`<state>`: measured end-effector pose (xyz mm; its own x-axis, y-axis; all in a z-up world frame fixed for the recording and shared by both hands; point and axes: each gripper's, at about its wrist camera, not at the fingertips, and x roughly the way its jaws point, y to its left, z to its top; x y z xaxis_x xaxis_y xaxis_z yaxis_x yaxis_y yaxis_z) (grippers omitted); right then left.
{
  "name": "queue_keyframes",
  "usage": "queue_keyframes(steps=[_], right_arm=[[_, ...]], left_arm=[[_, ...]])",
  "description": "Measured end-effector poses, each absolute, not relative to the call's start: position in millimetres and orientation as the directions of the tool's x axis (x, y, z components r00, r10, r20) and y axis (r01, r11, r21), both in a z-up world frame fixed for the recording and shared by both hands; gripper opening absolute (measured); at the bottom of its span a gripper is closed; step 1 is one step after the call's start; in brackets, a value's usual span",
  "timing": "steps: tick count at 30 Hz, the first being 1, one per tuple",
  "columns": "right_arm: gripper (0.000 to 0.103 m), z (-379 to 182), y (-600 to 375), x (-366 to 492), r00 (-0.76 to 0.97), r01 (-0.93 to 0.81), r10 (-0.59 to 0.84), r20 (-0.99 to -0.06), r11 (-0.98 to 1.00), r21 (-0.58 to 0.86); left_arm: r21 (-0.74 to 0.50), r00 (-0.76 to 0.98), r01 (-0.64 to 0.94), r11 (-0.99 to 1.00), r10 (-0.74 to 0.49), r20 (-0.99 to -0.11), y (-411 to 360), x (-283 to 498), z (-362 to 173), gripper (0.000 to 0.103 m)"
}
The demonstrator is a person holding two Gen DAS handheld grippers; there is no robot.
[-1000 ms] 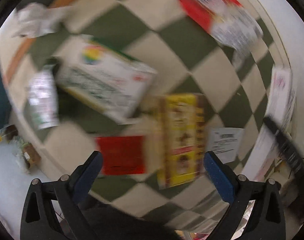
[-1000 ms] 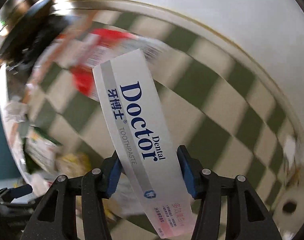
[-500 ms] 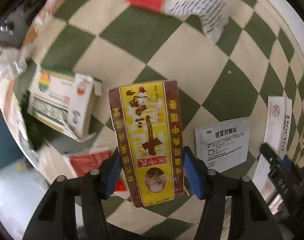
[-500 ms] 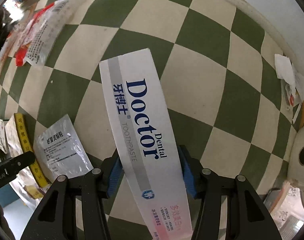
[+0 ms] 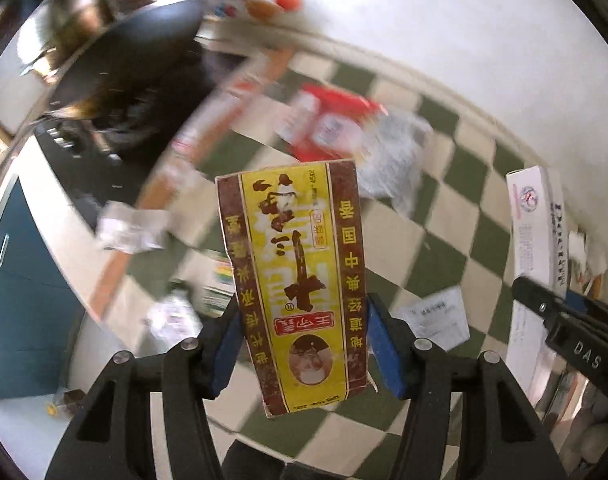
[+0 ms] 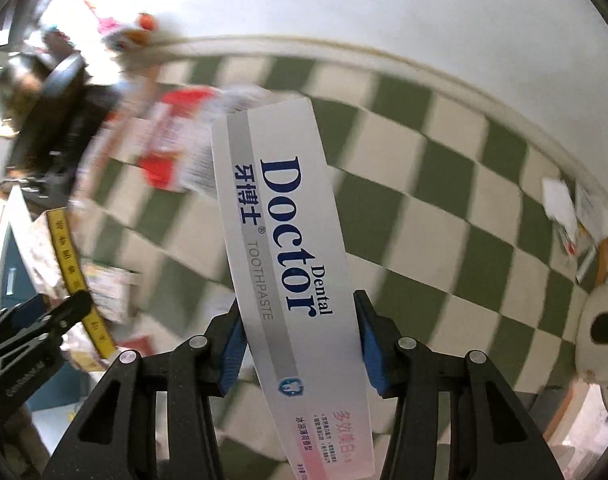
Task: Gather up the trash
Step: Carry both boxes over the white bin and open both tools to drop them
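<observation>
Carrying two catches: left tool (image 5: pixel 301 346) clenches the yellow carton (image 5: pixel 297 280), right tool (image 6: pixel 299 344) the toothpaste box (image 6: pixel 291 248); red packet (image 5: pixel 330 128), white sachet (image 5: pixel 434 318) remain on the table (image 5: pixel 456 256).

A yellow-and-brown carton (image 5: pixel 299 280) and a white Doctor toothpaste box (image 6: pixel 291 264) are held above the checkered cloth.

A green and cream checked cloth (image 5: pixel 444 256) covers the bench. A white wall (image 6: pixel 424 12) stands far behind. Blue cupboards (image 5: pixel 19 292) are on the left.
</observation>
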<state>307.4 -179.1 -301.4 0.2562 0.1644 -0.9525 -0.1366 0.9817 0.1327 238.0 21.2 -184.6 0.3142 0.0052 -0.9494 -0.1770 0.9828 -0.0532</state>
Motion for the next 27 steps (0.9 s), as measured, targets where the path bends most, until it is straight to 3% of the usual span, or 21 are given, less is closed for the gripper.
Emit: queue_keyframes(steps=[4,8,13,19,27], right_arm=[[0.051,-272,-104,292,0.264,-0.249,0.270,-0.926,0.947,0.205],[0.051,-263,0,255,0.189,-0.377,0.373,-0.908,0.882,0.284],[0.051,-304,130,202,0.041,-0.511,0.406,-0.913,0.794,0.330],[0.051,-426,269,126,-0.154,-0.579,0.344,-0.926,0.728,0.366],[0.051,-670,369,64,-0.313,-0.542,0.212,-0.926,0.760,0.358]], left_arm=[[-0.084,0.358,-0.271,0.959,0.019,-0.934,68,222,-167,0.055],[-0.077,0.340,-0.400,0.913,0.069,-0.938,164,168,-170,0.055],[-0.050,0.236,-0.584,0.810,0.111,-0.965,301,83,-219,0.055],[-0.018,0.075,-0.722,0.692,0.053,-0.996,438,3,-360,0.055],[-0.116,-0.007,-0.789,0.603,-0.198,-0.980,538,-43,-605,0.055]])
